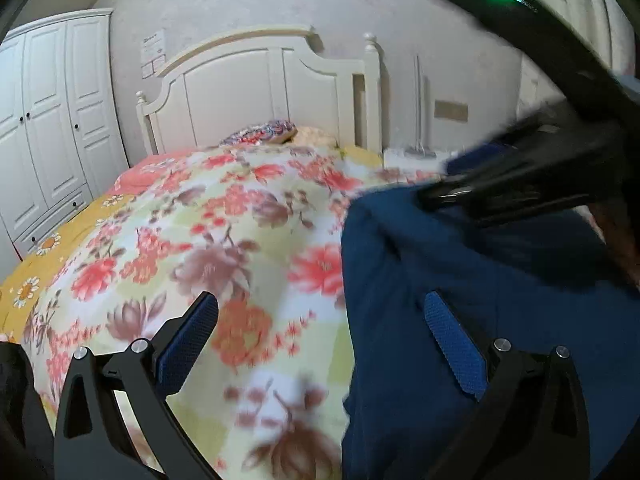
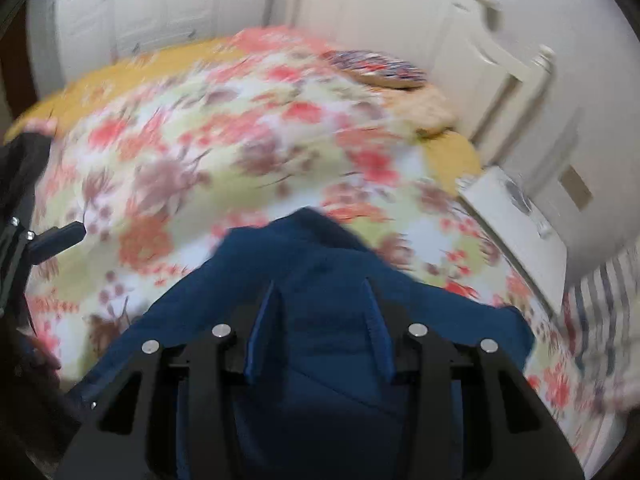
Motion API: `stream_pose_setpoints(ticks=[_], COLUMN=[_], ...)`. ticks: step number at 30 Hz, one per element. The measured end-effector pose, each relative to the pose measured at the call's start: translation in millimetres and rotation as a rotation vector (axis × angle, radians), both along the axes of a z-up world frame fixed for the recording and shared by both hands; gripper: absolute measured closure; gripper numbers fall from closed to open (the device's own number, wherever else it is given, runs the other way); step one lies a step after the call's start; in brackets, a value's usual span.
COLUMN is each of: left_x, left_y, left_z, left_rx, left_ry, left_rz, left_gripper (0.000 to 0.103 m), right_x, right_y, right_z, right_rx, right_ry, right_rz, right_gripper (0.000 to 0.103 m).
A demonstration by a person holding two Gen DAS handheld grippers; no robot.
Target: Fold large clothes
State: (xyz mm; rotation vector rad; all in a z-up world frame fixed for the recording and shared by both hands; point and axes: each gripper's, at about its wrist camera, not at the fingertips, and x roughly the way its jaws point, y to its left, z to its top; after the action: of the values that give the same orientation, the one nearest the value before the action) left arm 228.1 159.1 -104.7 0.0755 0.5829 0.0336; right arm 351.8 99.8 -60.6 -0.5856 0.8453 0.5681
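Note:
A dark blue garment lies on a floral bedspread at the right of the left wrist view. My left gripper is open and empty above the bed, its right finger over the garment's left edge. My right gripper shows as a blurred black shape over the garment's far end. In the right wrist view, the garment bunches between the blue pads of my right gripper, whose jaws stand partly apart. The frame is blurred, so grip is unclear.
A white headboard and pillows stand at the bed's far end. A white wardrobe is on the left. A white bedside table stands beside the bed's right edge. Striped fabric is at the far right.

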Motion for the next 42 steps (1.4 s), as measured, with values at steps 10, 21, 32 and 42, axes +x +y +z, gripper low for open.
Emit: stream_pose_setpoints(ticks=[10, 21, 32, 42], left_x=[-48.3, -44.0, -34.7, -39.2], left_y=[14.5, -17.7, -6.2, -7.9], left_z=[21.8, -14.7, -20.1, -20.1], left_rx=[-0.02, 0.041, -0.059, -0.054], left_ry=[-0.073, 0.043, 0.083, 0.074], left_rz=[0.007, -0.105, -0.12, -0.108], left_gripper=[0.004, 0.004, 0.004, 0.004], right_x=[19.2, -20.0, -138.2, -176.8], right_y=[39.2, -8.8, -138.5, -192.0], right_z=[-50.1, 15.4, -21.2, -5.7], right_rx=[-0.165, 0.096, 0.268, 0.476], right_ry=[0.021, -0.008, -0.077, 0.002], right_rz=[-0.014, 0.001, -0.208, -0.345], right_gripper=[0.059, 0.049, 0.034, 0.023])
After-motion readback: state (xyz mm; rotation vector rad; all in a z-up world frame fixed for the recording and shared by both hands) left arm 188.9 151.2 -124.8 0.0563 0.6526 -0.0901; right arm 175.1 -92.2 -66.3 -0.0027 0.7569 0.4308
